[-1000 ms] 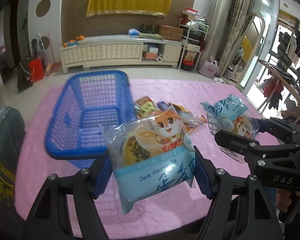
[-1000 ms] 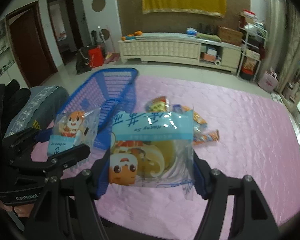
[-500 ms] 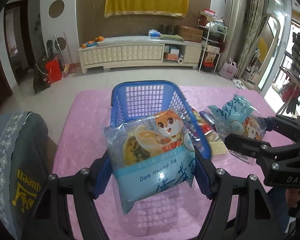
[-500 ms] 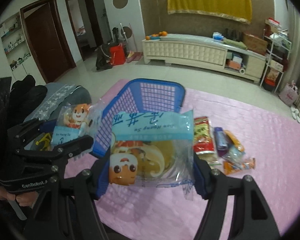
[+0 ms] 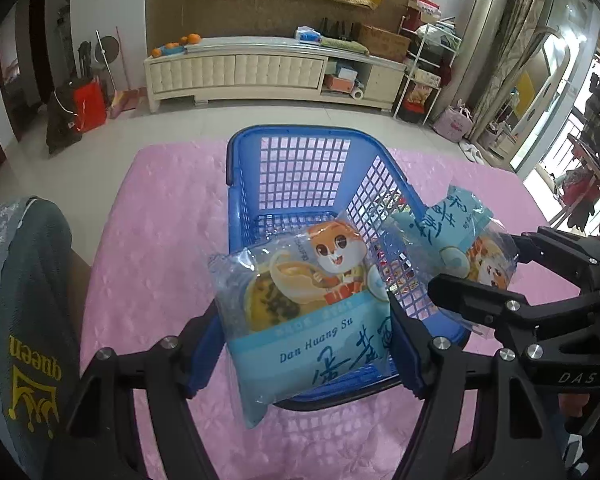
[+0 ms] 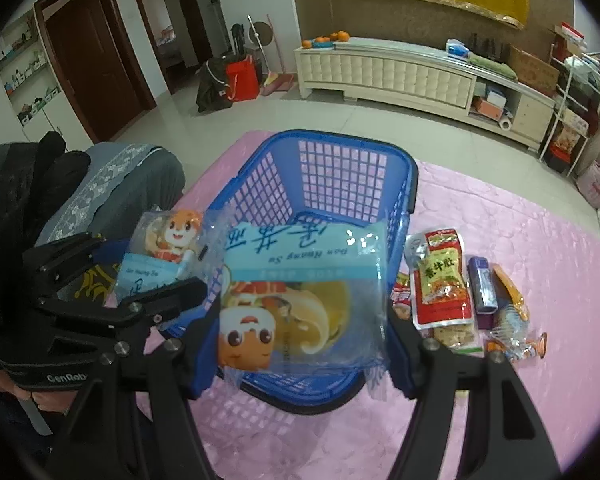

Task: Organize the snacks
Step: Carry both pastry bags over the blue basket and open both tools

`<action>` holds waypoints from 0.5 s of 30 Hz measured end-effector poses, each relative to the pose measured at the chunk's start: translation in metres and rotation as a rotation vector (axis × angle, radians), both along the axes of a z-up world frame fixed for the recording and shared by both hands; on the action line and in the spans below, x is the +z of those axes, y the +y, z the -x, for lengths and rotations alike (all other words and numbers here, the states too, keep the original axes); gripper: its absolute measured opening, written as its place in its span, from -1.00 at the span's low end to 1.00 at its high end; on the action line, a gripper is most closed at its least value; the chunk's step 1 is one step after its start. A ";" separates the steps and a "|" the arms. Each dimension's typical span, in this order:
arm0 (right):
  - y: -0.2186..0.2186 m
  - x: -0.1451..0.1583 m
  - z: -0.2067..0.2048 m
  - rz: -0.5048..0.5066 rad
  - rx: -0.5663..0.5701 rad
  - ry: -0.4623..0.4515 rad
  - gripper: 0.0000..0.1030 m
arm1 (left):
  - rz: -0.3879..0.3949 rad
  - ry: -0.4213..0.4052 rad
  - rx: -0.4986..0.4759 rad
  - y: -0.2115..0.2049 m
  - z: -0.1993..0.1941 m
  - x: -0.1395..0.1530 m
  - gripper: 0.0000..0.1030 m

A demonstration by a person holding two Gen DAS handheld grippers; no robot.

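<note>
My left gripper (image 5: 300, 344) is shut on a light-blue pastry packet (image 5: 300, 304) with a cartoon squirrel, held above the near rim of the blue mesh basket (image 5: 300, 168). My right gripper (image 6: 300, 344) is shut on a matching pastry packet (image 6: 300, 296), turned upside down, over the basket (image 6: 340, 168) too. Each wrist view shows the other gripper beside it with its packet: the right gripper (image 5: 480, 276) and the left gripper (image 6: 132, 280). The basket interior looks empty.
Several loose snack packets (image 6: 444, 280) lie on the pink tablecloth (image 6: 540, 280) to the right of the basket. A chair back draped in grey cloth (image 5: 24, 300) stands at the table's left edge. A cabinet and shelves line the far wall.
Both grippers carried their packets leftward from beside the snack pile to over the basket, which now sits centred in both views. The grips stayed the same.
</note>
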State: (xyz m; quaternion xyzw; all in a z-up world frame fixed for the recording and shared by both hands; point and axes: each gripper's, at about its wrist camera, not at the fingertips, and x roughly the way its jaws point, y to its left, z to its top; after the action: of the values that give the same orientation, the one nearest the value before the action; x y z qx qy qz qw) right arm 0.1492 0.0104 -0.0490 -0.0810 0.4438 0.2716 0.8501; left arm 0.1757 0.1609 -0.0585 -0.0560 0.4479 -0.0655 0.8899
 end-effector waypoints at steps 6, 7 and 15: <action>-0.003 -0.002 -0.007 -0.003 -0.016 0.014 0.41 | 0.011 0.039 -0.027 0.001 -0.009 -0.006 0.39; -0.003 -0.003 -0.008 -0.006 -0.019 0.014 0.41 | 0.011 0.045 -0.029 0.000 -0.010 -0.006 0.41; -0.013 -0.012 -0.017 -0.021 -0.038 0.078 0.54 | -0.026 0.041 -0.016 -0.008 -0.003 -0.002 0.54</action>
State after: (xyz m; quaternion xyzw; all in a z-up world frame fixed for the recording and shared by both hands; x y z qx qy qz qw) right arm 0.1664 -0.0025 -0.0611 -0.0527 0.4753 0.2629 0.8380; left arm 0.1788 0.1530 -0.0601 -0.0424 0.4672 -0.0658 0.8807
